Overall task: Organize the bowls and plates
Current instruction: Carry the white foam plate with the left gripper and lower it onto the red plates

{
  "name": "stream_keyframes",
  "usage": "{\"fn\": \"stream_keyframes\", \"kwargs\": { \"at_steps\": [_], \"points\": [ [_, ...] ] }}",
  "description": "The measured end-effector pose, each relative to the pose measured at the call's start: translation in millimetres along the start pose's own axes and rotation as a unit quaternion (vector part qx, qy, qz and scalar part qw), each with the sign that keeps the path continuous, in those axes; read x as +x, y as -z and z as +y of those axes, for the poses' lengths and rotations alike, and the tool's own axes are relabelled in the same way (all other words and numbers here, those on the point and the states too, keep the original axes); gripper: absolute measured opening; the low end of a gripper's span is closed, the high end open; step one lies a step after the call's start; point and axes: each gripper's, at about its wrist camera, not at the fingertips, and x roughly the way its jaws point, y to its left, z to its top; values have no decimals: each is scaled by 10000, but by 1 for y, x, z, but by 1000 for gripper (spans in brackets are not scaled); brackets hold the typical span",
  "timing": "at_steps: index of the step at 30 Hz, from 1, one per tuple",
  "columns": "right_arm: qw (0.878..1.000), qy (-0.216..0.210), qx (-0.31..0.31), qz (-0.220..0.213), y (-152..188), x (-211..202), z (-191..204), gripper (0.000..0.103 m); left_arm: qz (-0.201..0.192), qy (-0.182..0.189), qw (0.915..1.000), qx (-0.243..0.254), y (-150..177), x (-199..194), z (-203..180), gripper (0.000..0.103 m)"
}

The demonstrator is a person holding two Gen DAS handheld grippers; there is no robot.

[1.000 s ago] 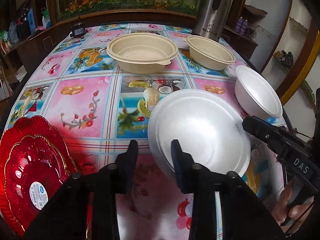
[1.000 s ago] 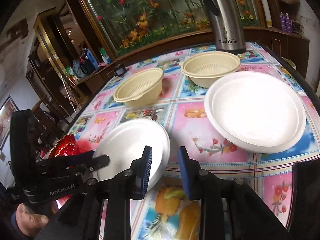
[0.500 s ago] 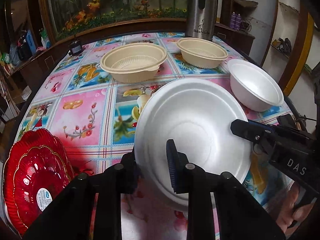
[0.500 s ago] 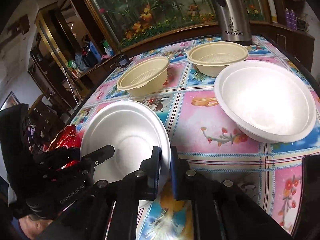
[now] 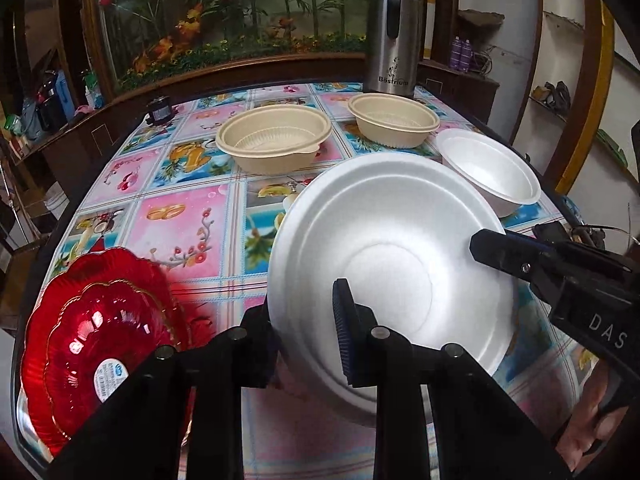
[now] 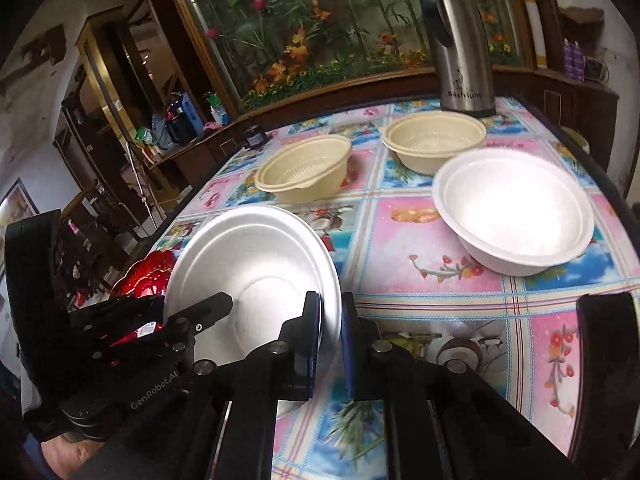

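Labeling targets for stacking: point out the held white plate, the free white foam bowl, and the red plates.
white plate [image 5: 384, 240], left wrist view, inner slope.
white foam bowl [image 6: 516, 216], right wrist view, inside bottom.
red plates [image 5: 92, 332], left wrist view, top plate's centre.

Black left gripper [image 5: 308, 344], blue ribbed pads, silver screws, "DAS" lettering

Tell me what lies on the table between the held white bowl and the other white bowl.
In the right wrist view, only bare flowered tablecloth lies between the held white bowl and the other white bowl.
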Motion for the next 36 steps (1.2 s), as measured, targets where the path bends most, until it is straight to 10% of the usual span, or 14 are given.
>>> {"fn": "stream_keyframes", "kwargs": {
  "at_steps": [21, 36],
  "points": [
    [9953, -582, -666, 396, -5, 20, 117, 12, -429, -426, 9945, -855, 26, -59, 106, 22],
    [9856, -752, -1051, 1090, 1, 92, 189, 12, -9, -772, 9862, -1464, 56, -35, 172, 22]
  ]
}}
